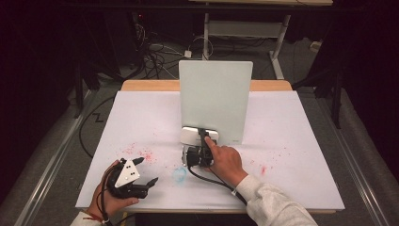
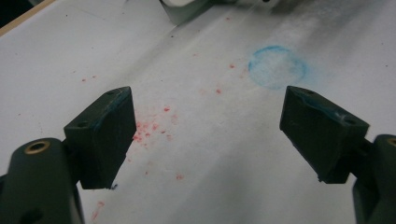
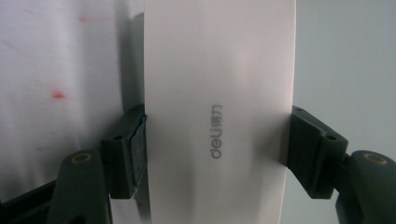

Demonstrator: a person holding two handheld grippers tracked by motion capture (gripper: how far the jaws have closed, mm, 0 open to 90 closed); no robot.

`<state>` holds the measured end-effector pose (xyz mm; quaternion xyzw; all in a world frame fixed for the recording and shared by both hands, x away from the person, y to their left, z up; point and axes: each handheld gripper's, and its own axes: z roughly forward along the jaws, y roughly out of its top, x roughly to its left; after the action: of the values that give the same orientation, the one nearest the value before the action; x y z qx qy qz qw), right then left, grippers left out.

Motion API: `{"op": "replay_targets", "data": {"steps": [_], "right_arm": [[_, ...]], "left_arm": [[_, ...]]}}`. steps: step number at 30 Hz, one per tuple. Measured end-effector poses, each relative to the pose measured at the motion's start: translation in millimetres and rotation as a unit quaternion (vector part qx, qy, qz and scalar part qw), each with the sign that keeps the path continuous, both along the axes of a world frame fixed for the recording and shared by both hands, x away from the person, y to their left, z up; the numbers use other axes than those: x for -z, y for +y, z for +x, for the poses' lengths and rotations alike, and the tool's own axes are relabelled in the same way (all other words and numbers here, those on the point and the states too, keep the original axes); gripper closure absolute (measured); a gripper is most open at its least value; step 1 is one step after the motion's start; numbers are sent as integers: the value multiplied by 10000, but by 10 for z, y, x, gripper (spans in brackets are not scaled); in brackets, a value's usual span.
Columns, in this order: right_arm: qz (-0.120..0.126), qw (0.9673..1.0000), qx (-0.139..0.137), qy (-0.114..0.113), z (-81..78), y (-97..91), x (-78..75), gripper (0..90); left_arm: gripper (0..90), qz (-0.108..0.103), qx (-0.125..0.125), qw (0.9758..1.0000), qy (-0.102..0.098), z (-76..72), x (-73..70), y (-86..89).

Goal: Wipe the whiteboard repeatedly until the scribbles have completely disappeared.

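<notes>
A white oblong block (image 1: 192, 135) marked "deli" (image 3: 219, 70) lies against the foot of an upright pale board (image 1: 215, 101). My right gripper (image 1: 202, 137) is shut on the block, one black jaw pressed to each long side (image 3: 217, 154). The person's right hand holds this gripper, with a finger stretched along its top. At the table's near left, my left gripper (image 1: 147, 171) rests low over the white sheet, jaws wide apart and nothing between them (image 2: 210, 135).
White paper (image 1: 291, 122) covers the table, speckled with red marks (image 2: 152, 126) and bearing a blue smudged ring (image 2: 276, 66) near the front middle. The board (image 3: 345, 56) stands behind the block. Cables and desk legs lie on the floor beyond the far edge.
</notes>
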<state>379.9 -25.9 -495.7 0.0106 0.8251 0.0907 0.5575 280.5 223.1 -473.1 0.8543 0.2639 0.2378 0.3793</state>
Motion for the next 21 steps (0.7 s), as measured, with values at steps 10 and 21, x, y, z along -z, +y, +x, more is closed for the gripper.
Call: {"op": "replay_targets", "data": {"steps": [10,21], "right_arm": [[1150,9930,260,-65,-72,-331,-397,309],[1949,9800,195,366,-130,-585,-612,309]], "left_arm": [[179,32,-3,10000,-43,-16,-10,-8],[179,62,-36,10000,-51,-13,-5,-3]]}}
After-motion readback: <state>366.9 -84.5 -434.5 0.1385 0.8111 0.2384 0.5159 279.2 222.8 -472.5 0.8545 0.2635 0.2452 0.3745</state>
